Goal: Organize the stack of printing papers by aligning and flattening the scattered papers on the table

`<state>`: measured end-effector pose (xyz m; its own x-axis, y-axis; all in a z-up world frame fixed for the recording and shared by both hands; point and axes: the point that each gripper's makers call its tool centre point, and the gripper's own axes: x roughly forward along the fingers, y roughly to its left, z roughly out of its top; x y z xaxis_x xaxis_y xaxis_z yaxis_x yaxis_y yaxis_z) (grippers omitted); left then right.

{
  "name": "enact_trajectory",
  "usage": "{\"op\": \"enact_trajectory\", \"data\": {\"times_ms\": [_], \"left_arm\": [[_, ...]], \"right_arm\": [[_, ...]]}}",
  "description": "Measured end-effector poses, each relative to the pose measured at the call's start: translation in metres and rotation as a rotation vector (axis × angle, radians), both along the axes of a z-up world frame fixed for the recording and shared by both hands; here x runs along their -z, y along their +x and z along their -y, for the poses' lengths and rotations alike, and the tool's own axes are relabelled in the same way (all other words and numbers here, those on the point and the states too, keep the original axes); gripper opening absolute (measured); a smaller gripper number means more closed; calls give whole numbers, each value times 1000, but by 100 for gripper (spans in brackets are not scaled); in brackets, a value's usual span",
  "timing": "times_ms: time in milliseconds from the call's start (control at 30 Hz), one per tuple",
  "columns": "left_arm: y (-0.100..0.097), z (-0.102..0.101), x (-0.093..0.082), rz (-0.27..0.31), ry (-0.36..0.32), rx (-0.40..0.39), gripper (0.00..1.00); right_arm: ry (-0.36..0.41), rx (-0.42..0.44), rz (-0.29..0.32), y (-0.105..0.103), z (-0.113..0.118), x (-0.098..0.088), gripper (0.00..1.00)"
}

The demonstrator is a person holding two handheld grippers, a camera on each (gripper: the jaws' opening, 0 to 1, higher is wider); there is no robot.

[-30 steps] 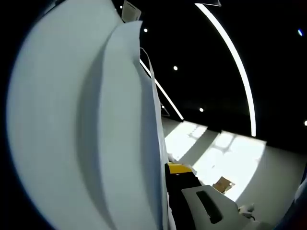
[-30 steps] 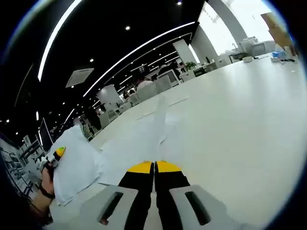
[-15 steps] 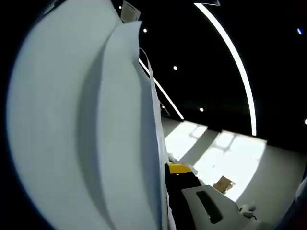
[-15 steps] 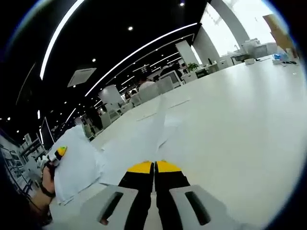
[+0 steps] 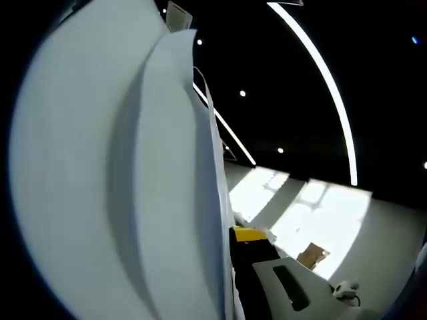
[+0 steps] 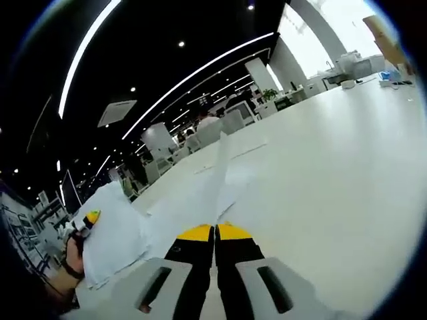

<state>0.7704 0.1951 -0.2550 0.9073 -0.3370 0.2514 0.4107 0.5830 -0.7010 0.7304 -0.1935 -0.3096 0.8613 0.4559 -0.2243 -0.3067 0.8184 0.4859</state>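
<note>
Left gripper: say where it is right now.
In the right gripper view, the left gripper sits at far left, clamped on raised papers beside the table.

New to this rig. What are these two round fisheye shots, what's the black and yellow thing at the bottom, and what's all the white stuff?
No robot arm here: a person holds a two-jaw gripper in each hand, and a fisheye camera rides on each one, looking forward along its fingers.

In the right gripper view, the black, yellow-tipped fingers at the bottom are the right gripper, pressed shut with nothing visible between them. Ahead lies a white table with loose paper sheets spread across it. At the far left, the person's hand holds the left gripper, clamped on a bunch of papers.

The left gripper view is the same bunch from up close: the held papers cover most of the picture, with one yellow-tipped finger beside them and ceiling lights beyond.
</note>
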Motion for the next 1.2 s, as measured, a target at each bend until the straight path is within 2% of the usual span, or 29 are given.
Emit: {"op": "enact_trajectory", "data": {"times_ms": [267,533,867,967,1200], "left_arm": [[0,0,0,1,6,0,6],[0,1,-1,0,4,1,6],[0,0,0,-2,-1,3,6],[0,0,0,-2,-1,3,6],[0,1,0,-1,0,4,6]], "right_arm": [[-83,-18,74,-2,-5,-20,0],[-180,-17,192,-4,-11,-57,0],[-251,-14,302,-5,-14,-94,0],[-255,-12,311,-5,-14,-97,0],[-291,-7,367,-7,-16,-116,0]]}}
